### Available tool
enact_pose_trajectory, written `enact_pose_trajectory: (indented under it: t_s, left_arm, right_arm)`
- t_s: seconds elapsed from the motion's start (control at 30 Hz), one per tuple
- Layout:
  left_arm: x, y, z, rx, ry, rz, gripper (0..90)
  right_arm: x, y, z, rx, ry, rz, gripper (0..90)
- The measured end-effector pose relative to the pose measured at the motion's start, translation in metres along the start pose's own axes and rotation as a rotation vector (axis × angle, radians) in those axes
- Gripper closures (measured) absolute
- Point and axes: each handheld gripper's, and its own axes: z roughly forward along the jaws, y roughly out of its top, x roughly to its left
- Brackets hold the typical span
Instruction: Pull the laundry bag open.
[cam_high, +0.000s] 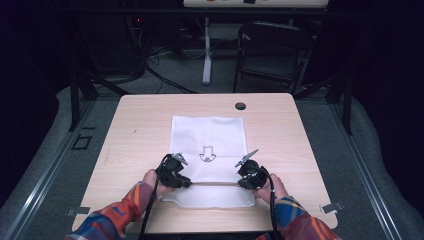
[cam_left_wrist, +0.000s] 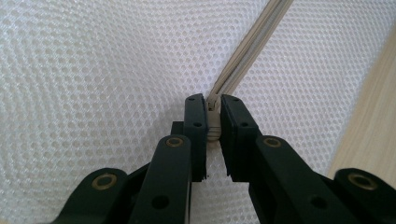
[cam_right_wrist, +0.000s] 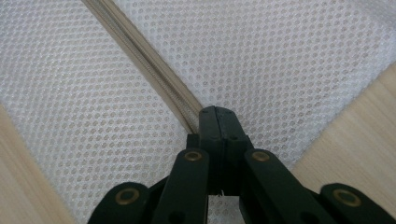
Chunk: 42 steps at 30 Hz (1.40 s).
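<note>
Bag: white mesh bag (cam_high: 207, 142) lay flat on the wooden table (cam_high: 140, 125), about mid-width & nearer the person's edge than the far edge. We saw a small arrow-like print on its upper panel.
Zipper: beige zipper (cam_high: 215, 184) ran across the bag's near part, left to right, w/ a strip of mesh below it toward the person.
Left gripper: we found the left gripper (cam_high: 184, 170) at the zipper's left end, held in the person's left hand (cam_high: 150, 177). In the left gripper view (cam_left_wrist: 212, 119) its jaws were clenched on a pale zipper pull (cam_left_wrist: 213, 126), zipper tape (cam_left_wrist: 243, 60) running away from the tips up & right.
Right gripper: right gripper (cam_high: 244, 172) sat at the zipper's right end, in the right hand (cam_high: 275, 187). In the right gripper view (cam_right_wrist: 215, 122) the jaws were pressed fully together right at the end of the zipper tape (cam_right_wrist: 144, 60); looked like they pinched the zipper end or mesh there, exact bit hidden by the jaws.
Spacing: we noted the 2 grippers well apart, 1 at each end of the zipper, both down on the bag.
Table edge: bare wood showed beside the mesh in both gripper views.
Sleeves: plaid sleeves (cam_high: 120, 212) came in from the bottom of the high view.
Background: dark chair (cam_high: 270, 50) & cables on the floor beyond the table.
</note>
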Motion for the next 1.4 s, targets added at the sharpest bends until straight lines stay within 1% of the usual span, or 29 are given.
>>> enact_pose_trajectory:
  t_s: [0.1, 0.13, 0.2, 0.23, 0.27, 0.3, 0.4, 0.43, 0.5, 0.53, 0.57, 0.6, 0.63, 0.7, 0.73, 0.77, 0.8, 0.87, 0.93, 0.97, 1.0, 1.1, 1.13, 1.17, 1.2, 1.3, 1.33, 1.37, 1.4]
  left_arm:
    - [0.001, -0.002, -0.002, 0.007, -0.001, -0.009, 81.3]
    - [0.001, -0.002, -0.002, 0.007, 0.006, -0.003, 81.3]
    - [0.002, -0.003, -0.003, 0.014, 0.002, -0.008, 81.3]
    - [0.002, -0.004, -0.003, 0.003, 0.008, -0.01, 81.3]
    - [0.003, -0.004, -0.004, 0.012, 0.008, -0.011, 81.4]
    - [0.003, -0.005, -0.004, 0.004, 0.008, -0.016, 81.3]
    - [0.005, -0.006, -0.006, 0.011, 0.012, -0.02, 81.3]
    - [0.005, -0.007, -0.006, 0.004, 0.009, -0.026, 81.3]
    - [0.005, -0.007, -0.007, 0.011, 0.014, -0.028, 81.3]
    - [0.006, -0.008, -0.008, 0.011, 0.009, -0.027, 81.3]
    - [0.006, -0.008, -0.008, 0.016, 0.015, -0.024, 81.3]
    - [0.006, -0.009, -0.008, 0.011, 0.014, -0.031, 81.4]
    - [0.007, -0.009, -0.008, 0.009, 0.012, -0.03, 81.3]
    - [0.007, -0.009, -0.009, 0.013, 0.019, -0.025, 81.3]
    - [0.007, -0.01, -0.009, 0.009, 0.021, -0.029, 81.3]
    - [0.008, -0.01, -0.01, 0.015, 0.023, -0.023, 81.3]
    - [0.007, -0.01, -0.01, 0.009, 0.022, -0.03, 81.4]
    - [0.008, -0.011, -0.011, 0.013, 0.026, -0.028, 81.4]
    - [0.009, -0.012, -0.011, 0.01, 0.023, -0.038, 81.4]
    - [0.009, -0.012, -0.012, 0.013, 0.028, -0.039, 81.3]
    - [0.009, -0.013, -0.011, 0.01, 0.042, -0.038, 81.4]
    - [0.01, -0.013, -0.013, 0.012, 0.032, -0.036, 81.4]
    - [0.01, -0.014, -0.013, 0.016, 0.034, -0.042, 81.4]
    - [0.011, -0.014, -0.014, 0.012, 0.037, -0.038, 81.4]
    - [0.011, -0.015, -0.014, 0.006, 0.035, -0.047, 81.4]
    - [0.011, -0.016, -0.014, 0.007, 0.047, -0.043, 81.4]
    - [0.011, -0.016, -0.015, 0.012, 0.046, -0.048, 81.4]
    - [0.012, -0.017, -0.015, 0.004, 0.043, -0.051, 81.4]
    - [0.012, -0.018, -0.016, 0.011, 0.046, -0.05, 81.4]
  right_arm:
    - [0.0, 0.0, 0.0, 0.0, -0.001, -0.001, 90.0]
    - [0.0, 0.0, 0.0, -0.001, -0.001, -0.002, 90.0]
    - [0.0, 0.0, 0.0, 0.0, -0.001, -0.002, 90.0]
    - [0.0, 0.0, 0.0, 0.0, -0.001, -0.003, 90.0]
    - [0.0, 0.0, 0.0, -0.001, 0.0, -0.003, 90.0]
    - [0.0, 0.0, 0.0, 0.0, 0.0, -0.004, 90.0]
    - [0.0, 0.0, 0.0, 0.0, 0.001, -0.003, 90.0]
    - [0.0, 0.0, 0.0, 0.001, 0.0, -0.004, 90.0]
    - [0.0, 0.0, 0.0, 0.0, 0.001, -0.004, 90.0]
    - [0.0, 0.0, 0.0, 0.0, 0.001, -0.004, 90.0]
    - [0.0, 0.0, 0.0, 0.0, 0.001, -0.005, 90.0]
    - [0.0, 0.0, 0.0, 0.0, 0.001, -0.005, 90.0]
    - [0.0, 0.0, 0.0, 0.0, 0.001, -0.004, 90.0]
    - [0.0, 0.0, 0.0, 0.0, 0.001, -0.005, 90.0]
    - [0.0, 0.0, 0.0, 0.001, 0.001, -0.006, 90.0]
    - [0.0, 0.0, 0.0, 0.001, 0.001, -0.006, 90.0]
    - [0.0, 0.0, 0.0, 0.0, 0.002, -0.005, 90.0]
    - [0.0, 0.0, 0.0, 0.0, 0.004, -0.005, 90.0]
    - [-0.001, 0.0, 0.0, 0.001, 0.007, -0.005, 90.0]
    - [-0.001, 0.001, 0.0, 0.006, 0.009, -0.007, 90.0]
    - [-0.001, 0.001, 0.0, 0.007, 0.009, -0.008, 90.0]
    - [-0.001, 0.001, 0.0, 0.004, 0.008, -0.01, 90.0]
    - [-0.001, 0.001, 0.0, 0.006, 0.008, -0.01, 90.0]
    - [-0.001, 0.001, 0.0, 0.007, 0.008, -0.012, 90.0]
    - [-0.001, 0.001, 0.001, 0.005, 0.007, -0.011, 90.0]
    - [-0.002, 0.001, 0.0, 0.008, 0.013, -0.014, 90.0]
    - [-0.002, 0.001, 0.0, 0.009, 0.013, -0.014, 90.0]
    - [-0.002, 0.001, 0.0, 0.009, 0.012, -0.015, 90.0]
    - [-0.001, 0.001, 0.001, 0.004, 0.011, -0.013, 90.0]
